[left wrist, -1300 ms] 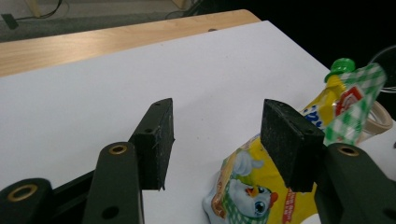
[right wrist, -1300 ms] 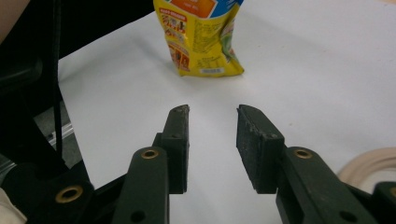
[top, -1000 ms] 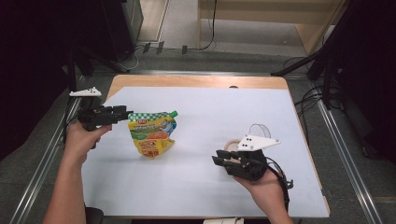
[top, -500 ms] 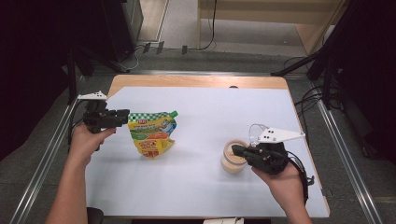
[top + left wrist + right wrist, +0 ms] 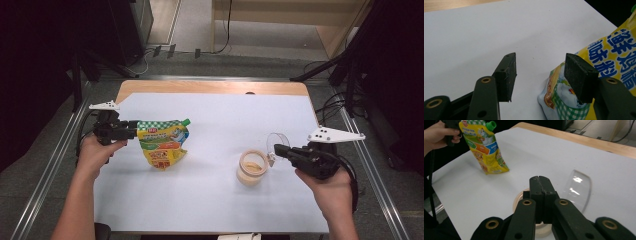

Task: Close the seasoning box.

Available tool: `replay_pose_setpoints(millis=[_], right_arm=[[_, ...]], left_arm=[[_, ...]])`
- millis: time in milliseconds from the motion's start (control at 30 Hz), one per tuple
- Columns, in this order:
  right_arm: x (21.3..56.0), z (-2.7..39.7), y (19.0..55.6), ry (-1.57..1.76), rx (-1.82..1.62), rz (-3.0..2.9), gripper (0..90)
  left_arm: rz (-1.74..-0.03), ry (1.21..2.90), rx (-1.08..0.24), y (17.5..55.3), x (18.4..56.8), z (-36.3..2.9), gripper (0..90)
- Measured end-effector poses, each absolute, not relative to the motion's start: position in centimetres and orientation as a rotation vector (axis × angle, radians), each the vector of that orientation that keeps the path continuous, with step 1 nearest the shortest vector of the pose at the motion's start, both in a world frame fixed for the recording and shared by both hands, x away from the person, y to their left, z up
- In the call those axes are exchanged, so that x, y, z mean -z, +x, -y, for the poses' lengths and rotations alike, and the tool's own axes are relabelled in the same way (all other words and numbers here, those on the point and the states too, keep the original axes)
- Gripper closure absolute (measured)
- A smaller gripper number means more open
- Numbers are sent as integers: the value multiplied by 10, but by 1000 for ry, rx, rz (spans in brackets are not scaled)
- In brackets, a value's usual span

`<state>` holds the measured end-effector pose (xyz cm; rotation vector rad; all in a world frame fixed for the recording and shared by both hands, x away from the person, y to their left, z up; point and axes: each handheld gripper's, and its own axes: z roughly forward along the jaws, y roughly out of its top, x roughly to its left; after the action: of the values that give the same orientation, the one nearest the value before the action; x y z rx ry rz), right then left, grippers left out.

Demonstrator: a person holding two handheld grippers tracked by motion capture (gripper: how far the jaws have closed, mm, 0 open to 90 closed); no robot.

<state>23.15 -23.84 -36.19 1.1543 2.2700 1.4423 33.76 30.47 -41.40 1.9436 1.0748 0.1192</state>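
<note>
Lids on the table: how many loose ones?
1. The clear lid sits tilted right of the cup, by the right claw. The pouch has its green cap on.

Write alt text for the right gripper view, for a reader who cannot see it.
The right gripper's black jaws are shut on the edge of a clear plastic lid, above a beige cup on a white table. Farther off, a hand with the left gripper holds up a yellow spouted pouch.
</note>
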Motion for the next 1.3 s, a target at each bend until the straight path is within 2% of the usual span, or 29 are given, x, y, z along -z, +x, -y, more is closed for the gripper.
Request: replay_pose_setpoints(millis=[233, 567, 867, 1300], right_arm=[[359, 264, 233, 1205, -1445, -2190, 900], [385, 279, 248, 1336, -1333, -2145, 900], [416, 269, 264, 1406, -1339, -2206, 900], [421, 256, 266, 1389, -1360, -2253, 900]], left_arm=[[-1066, 1962, -129, 337, 415, -303, 456], [-1063, 1974, -89, 339, 421, -302, 454], [-1066, 1977, -92, 339, 423, -302, 453], [-1072, 1961, -78, 340, 424, -308, 451]])
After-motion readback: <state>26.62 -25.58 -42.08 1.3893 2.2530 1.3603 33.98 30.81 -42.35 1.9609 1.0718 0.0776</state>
